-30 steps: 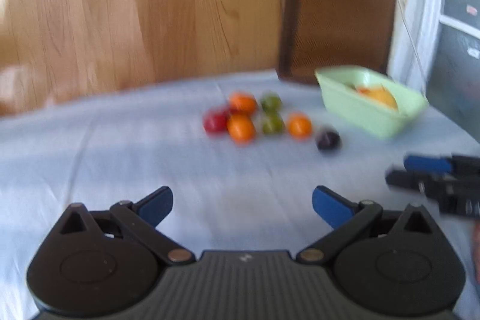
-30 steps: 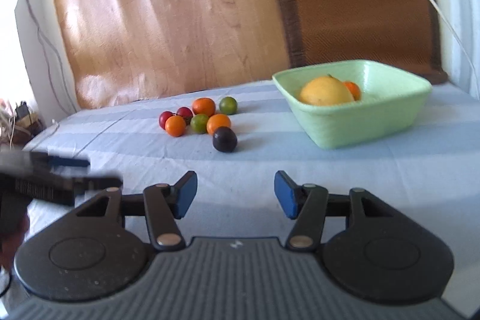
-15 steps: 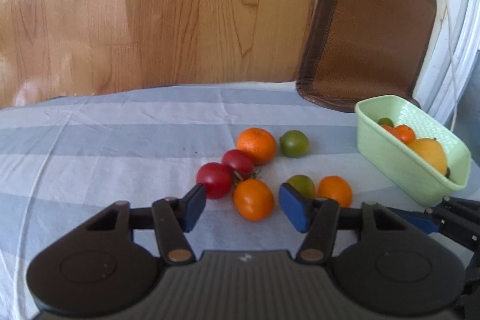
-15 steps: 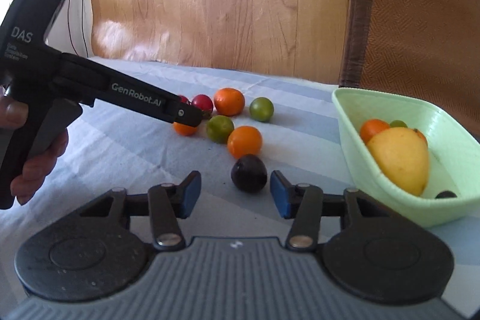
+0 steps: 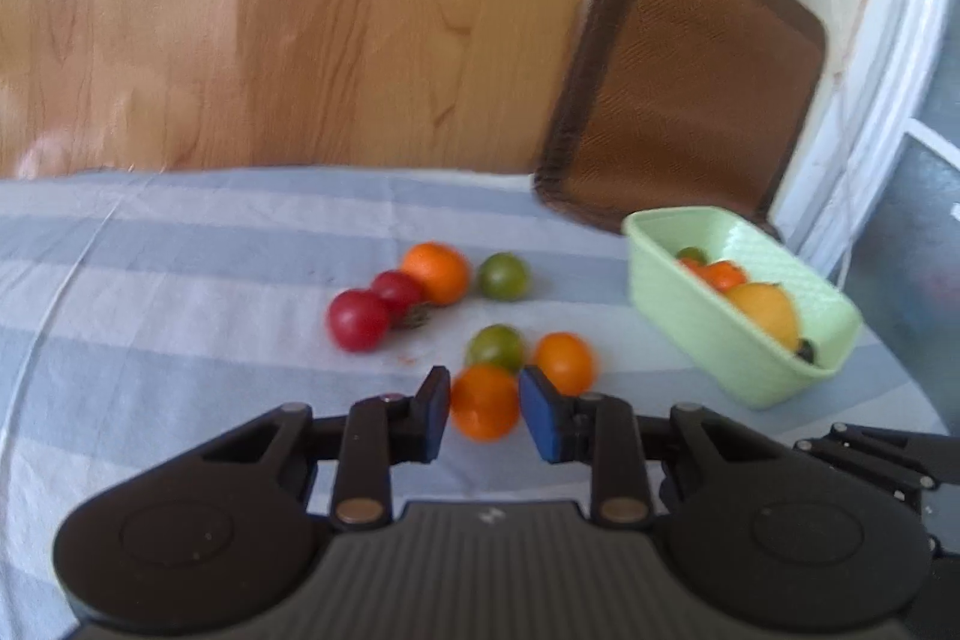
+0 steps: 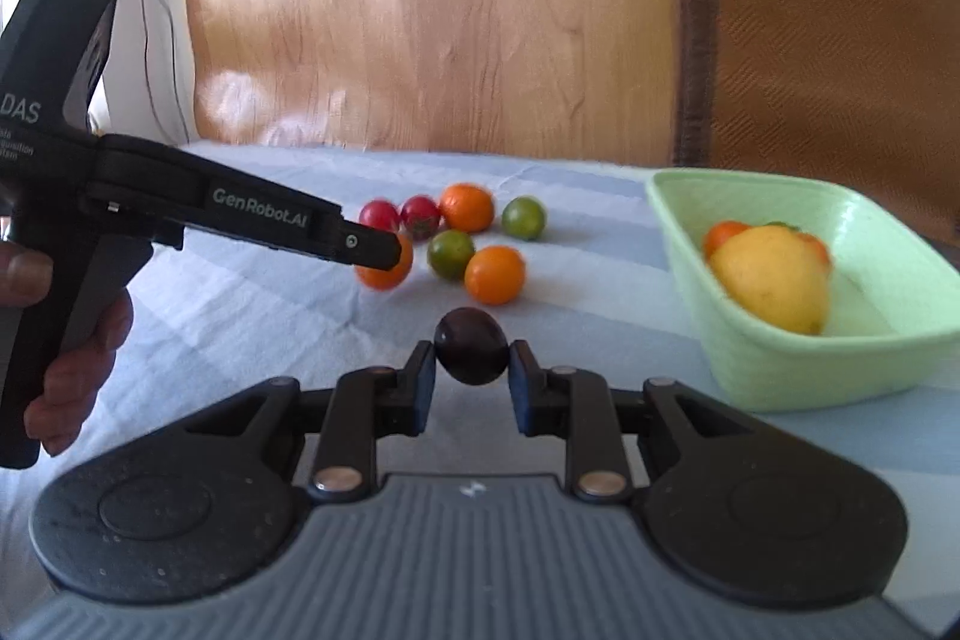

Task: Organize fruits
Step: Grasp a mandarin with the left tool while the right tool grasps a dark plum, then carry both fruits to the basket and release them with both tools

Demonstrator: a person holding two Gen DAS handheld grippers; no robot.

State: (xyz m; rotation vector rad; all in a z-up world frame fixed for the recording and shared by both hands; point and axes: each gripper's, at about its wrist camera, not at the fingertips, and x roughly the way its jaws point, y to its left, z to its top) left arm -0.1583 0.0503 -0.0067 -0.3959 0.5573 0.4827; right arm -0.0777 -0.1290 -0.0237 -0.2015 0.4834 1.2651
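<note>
Fruits now pinched: left gripper (image 5: 485,406) closed onto orange tomato (image 5: 483,401), right gripper (image 6: 471,381) onto dark plum (image 6: 471,345).

Worktop (image 5: 180,280) covered by blue-and-white striped cloth (image 6: 252,316). Lying on cloth: two red tomatoes (image 5: 359,320), three orange fruits (image 5: 435,273), two green fruits (image 5: 504,276), clustered mid-surface. Green bowl (image 5: 750,358) set to right, apart from cluster. Dark plum (image 6: 471,346) seen nearer front; contact with cloth unclear.
</note>
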